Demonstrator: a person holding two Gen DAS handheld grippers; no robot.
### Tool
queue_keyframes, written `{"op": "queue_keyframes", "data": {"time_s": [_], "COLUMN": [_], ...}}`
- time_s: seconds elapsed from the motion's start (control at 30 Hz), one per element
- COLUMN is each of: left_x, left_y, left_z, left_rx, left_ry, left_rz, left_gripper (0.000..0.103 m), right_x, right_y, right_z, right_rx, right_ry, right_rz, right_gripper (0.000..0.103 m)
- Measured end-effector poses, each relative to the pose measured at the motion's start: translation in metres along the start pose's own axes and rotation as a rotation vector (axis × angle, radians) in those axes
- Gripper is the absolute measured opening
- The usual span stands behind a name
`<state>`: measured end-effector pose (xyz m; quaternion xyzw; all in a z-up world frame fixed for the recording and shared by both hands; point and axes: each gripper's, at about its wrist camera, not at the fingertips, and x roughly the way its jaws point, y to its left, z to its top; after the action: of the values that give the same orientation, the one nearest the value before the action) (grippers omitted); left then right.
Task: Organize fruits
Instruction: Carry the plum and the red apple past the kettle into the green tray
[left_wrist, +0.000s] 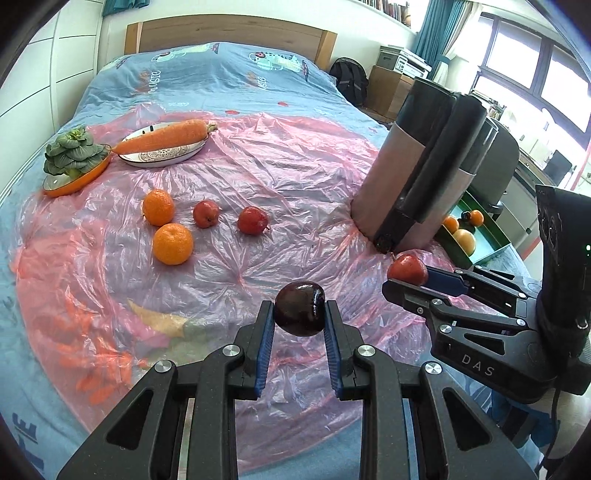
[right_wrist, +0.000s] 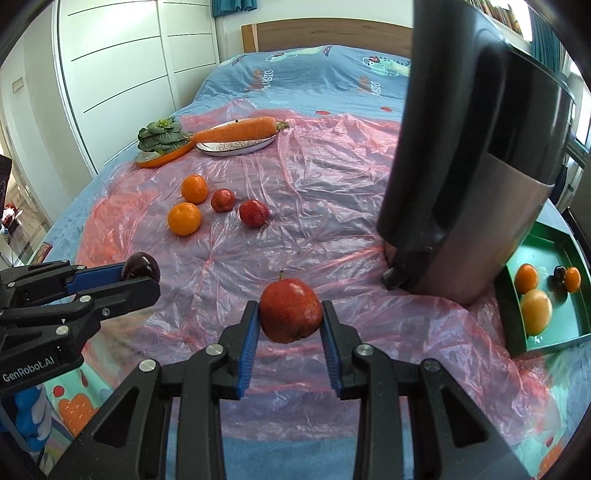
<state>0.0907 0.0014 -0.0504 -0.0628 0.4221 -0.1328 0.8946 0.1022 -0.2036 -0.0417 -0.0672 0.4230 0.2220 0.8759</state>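
A bed (left_wrist: 207, 70) with a blue cartoon-print cover fills the scene, and a wrinkled, translucent pink plastic sheet (left_wrist: 280, 177) is spread over most of it. On the sheet's right side stands a tall, smooth cylindrical appliance (right_wrist: 476, 155), metal-bodied with a black top and handle. Just beyond it lies a shallow green rectangular tray (right_wrist: 546, 334) holding three round orange and yellow fruits and one small dark one.

At the far left, a long carrot (left_wrist: 162, 138) lies across a patterned oval plate (left_wrist: 162, 157), its thin tip pointing left, beside leafy greens (left_wrist: 72, 151) in an orange dish.

Mid-sheet sit two dimpled oranges (left_wrist: 173, 243) and two small red fruits (left_wrist: 252, 220), close together.

The left gripper (left_wrist: 300, 314) is clamped on a glossy, dark purple plum (left_wrist: 300, 313), lifted above the sheet. The right gripper (right_wrist: 290, 315) is clamped on a speckled red apple-like fruit (right_wrist: 290, 310), its stem pointing up, also held above the sheet.
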Motion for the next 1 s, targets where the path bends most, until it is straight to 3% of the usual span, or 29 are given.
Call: {"op": "queue_keyframes", "data": {"time_s": [0.67, 1.0], "left_x": [-0.029, -0.022], "left_y": [-0.083, -0.128], "left_z": [-0.003, 0.001], "left_rx": [0.135, 0.206], "left_ry": [-0.004, 0.024], "left_rz": [-0.074, -0.126], "left_gripper": [0.022, 0.022], "right_x": [-0.072, -0.098], "right_y": [-0.062, -0.119], "right_z": [-0.030, -0.037], "right_rx": [0.103, 0.186], "right_ry": [-0.038, -0.081], "right_rz": [-0.083, -0.141], "right_gripper": [0.011, 0.011]}}
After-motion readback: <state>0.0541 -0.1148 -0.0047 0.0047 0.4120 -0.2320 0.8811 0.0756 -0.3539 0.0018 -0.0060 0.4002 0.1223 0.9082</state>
